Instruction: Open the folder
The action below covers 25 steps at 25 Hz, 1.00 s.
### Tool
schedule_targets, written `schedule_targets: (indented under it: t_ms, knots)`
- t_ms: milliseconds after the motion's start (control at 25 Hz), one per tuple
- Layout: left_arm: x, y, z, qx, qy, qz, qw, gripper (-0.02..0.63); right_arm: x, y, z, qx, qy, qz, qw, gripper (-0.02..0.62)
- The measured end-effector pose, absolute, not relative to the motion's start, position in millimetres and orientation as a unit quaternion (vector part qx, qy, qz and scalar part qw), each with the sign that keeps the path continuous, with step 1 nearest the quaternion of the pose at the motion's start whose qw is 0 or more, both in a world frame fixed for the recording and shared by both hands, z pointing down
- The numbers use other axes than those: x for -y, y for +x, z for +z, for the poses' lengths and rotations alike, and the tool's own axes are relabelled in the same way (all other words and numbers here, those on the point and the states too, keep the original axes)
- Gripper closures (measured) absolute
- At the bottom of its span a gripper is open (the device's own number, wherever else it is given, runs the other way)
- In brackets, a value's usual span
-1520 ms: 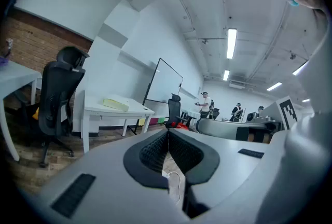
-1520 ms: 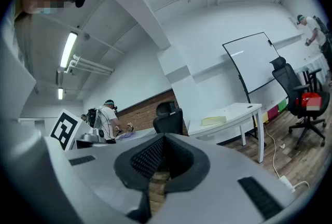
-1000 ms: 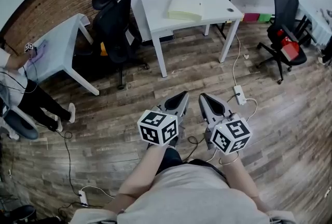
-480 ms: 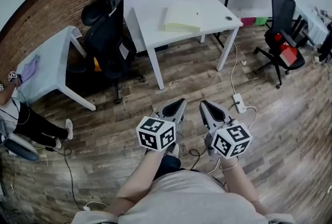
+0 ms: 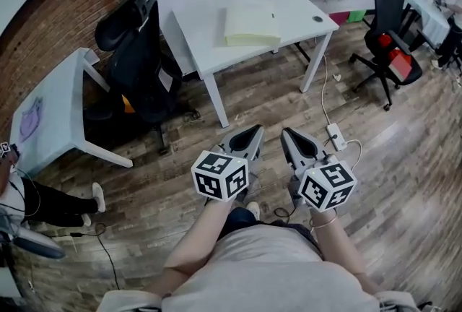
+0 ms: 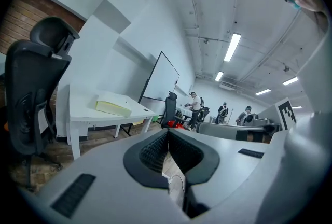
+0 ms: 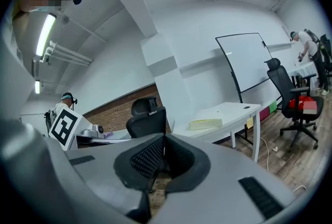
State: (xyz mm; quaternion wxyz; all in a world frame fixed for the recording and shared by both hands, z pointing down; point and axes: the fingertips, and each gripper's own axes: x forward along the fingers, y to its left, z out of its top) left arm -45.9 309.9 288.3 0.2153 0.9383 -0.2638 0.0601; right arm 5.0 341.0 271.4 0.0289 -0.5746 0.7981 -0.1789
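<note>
A pale yellow folder (image 5: 251, 24) lies closed on the white table (image 5: 209, 29) across the room; it also shows as the folder (image 6: 113, 105) in the left gripper view and the folder (image 7: 206, 124) in the right gripper view. My left gripper (image 5: 253, 133) and right gripper (image 5: 289, 136) hang side by side over the wooden floor, well short of the table. Both point toward it. The left gripper (image 6: 168, 132) has its jaws shut with nothing between them, and so does the right gripper (image 7: 164, 137).
A black office chair (image 5: 141, 58) stands left of the table, beside a second light table (image 5: 50, 108). Another black chair (image 5: 386, 22) with a red item stands at the right. A power strip (image 5: 336, 136) and cables lie on the floor. Several people (image 6: 195, 109) stand far off.
Both grippers have travelled forward together toward the white table, so the table and folder look nearer in the head view. The jaws stay shut.
</note>
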Motion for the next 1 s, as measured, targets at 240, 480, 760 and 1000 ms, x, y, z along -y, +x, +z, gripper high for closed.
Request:
schedule_targets:
  t_ms: [240,480,760,1000]
  knots:
    - [-284.9,-47.1,295.3,0.237,0.943,0.072,0.221,0.588,-310.4,-6.6,277.4,-0.795,-0.576,-0.188,0.036,0.572]
    - [-257.2,-48.9,298.4,0.242,0.940,0.067,0.231,0.588,-293.7,3.6,287.2,-0.783,-0.587,-0.201,0.033,0.572]
    - [-217.0,-41.9,301.1,0.257,0.937,0.069,0.225,0.588,-247.5,21.0,293.0,-0.786,-0.583,-0.204,0.036,0.572]
    - [-160.7,-24.4,301.4,0.274,0.935,0.069,0.213,0.588,-188.2,38.2,288.9,-0.804,-0.565,-0.186,0.031,0.572]
